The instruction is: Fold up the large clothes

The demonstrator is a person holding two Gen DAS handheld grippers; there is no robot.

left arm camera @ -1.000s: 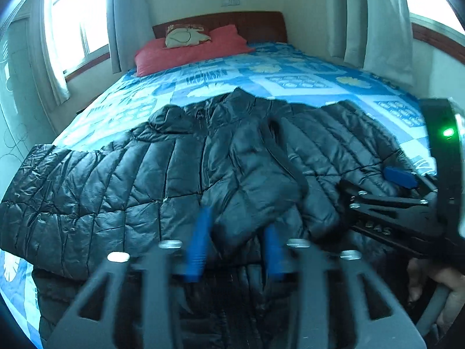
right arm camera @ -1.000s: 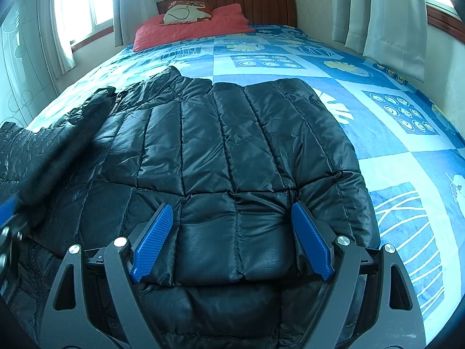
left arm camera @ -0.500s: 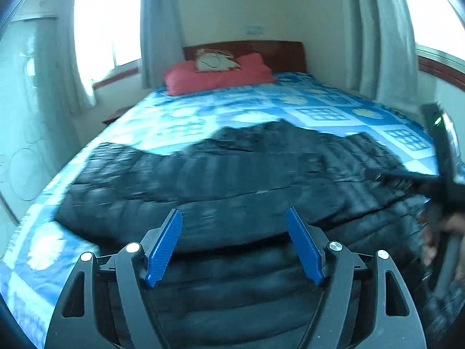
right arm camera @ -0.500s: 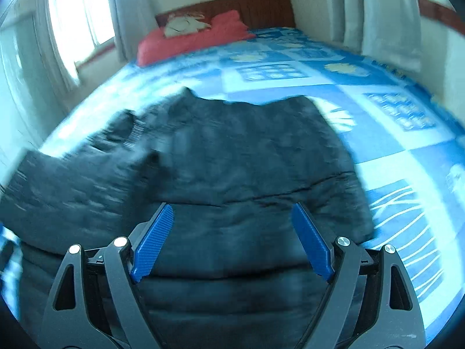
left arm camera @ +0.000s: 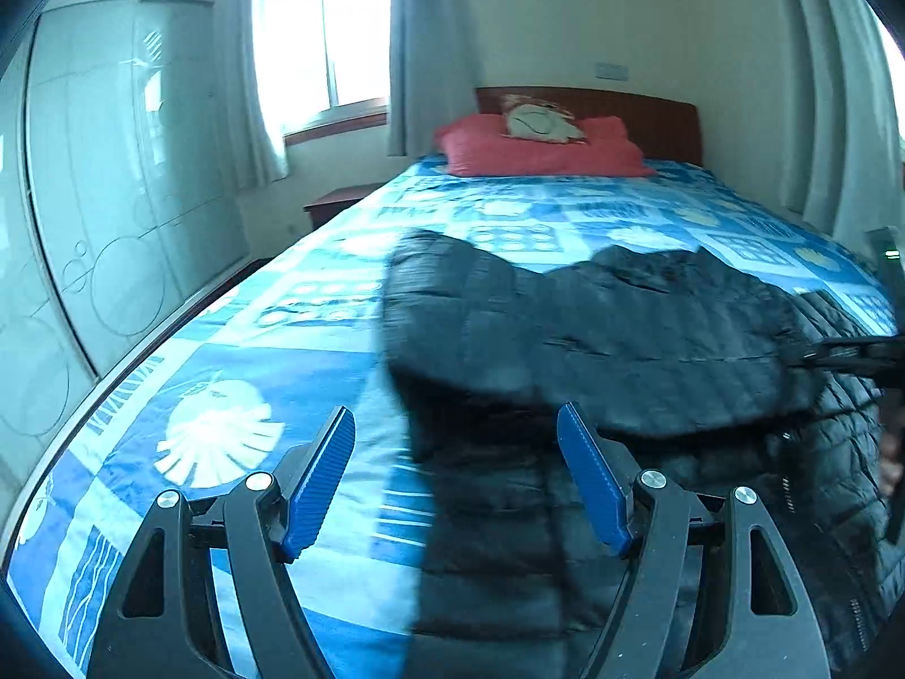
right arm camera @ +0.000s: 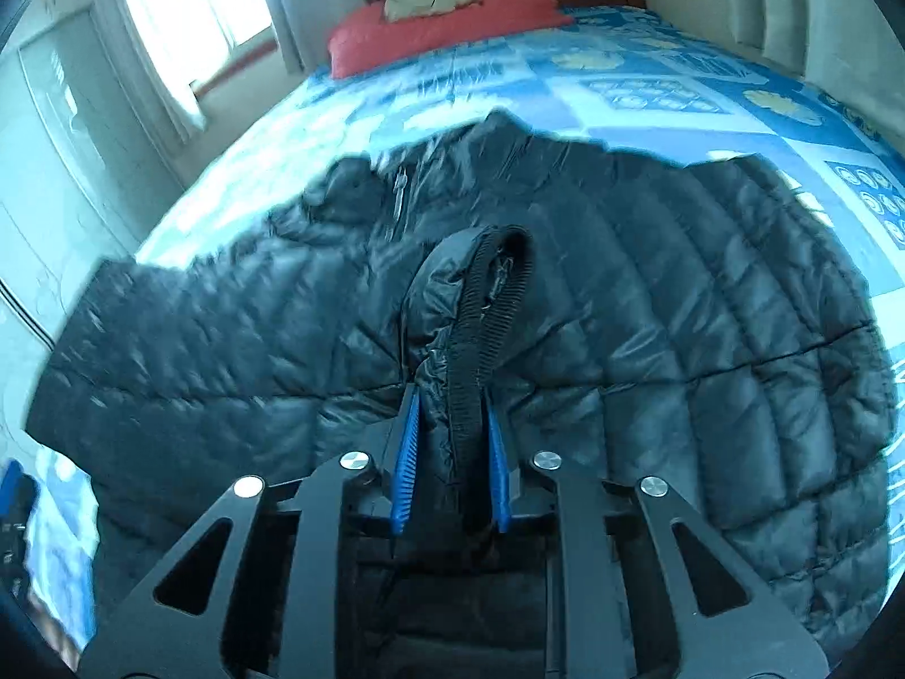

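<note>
Two grippers, split roles: right gripper (right arm camera: 452, 469) is clamped on the ribbed cuff (right arm camera: 486, 305) of the black quilted puffer jacket (right arm camera: 679, 339), likely to fold that sleeve across. Left gripper (left arm camera: 455, 481) hangs unclenched, gripping nothing, over the jacket's left edge on the blue patterned bed (left arm camera: 237, 373).

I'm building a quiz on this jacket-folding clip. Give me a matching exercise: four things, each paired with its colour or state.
Things:
1. left gripper
2. right gripper
3. pillow
4. bedspread

States:
a. red
b. shut on the jacket cuff
c. blue patterned
d. open, holding nothing

Pairs: 1-d, 2-b, 3-a, 4-c
</note>
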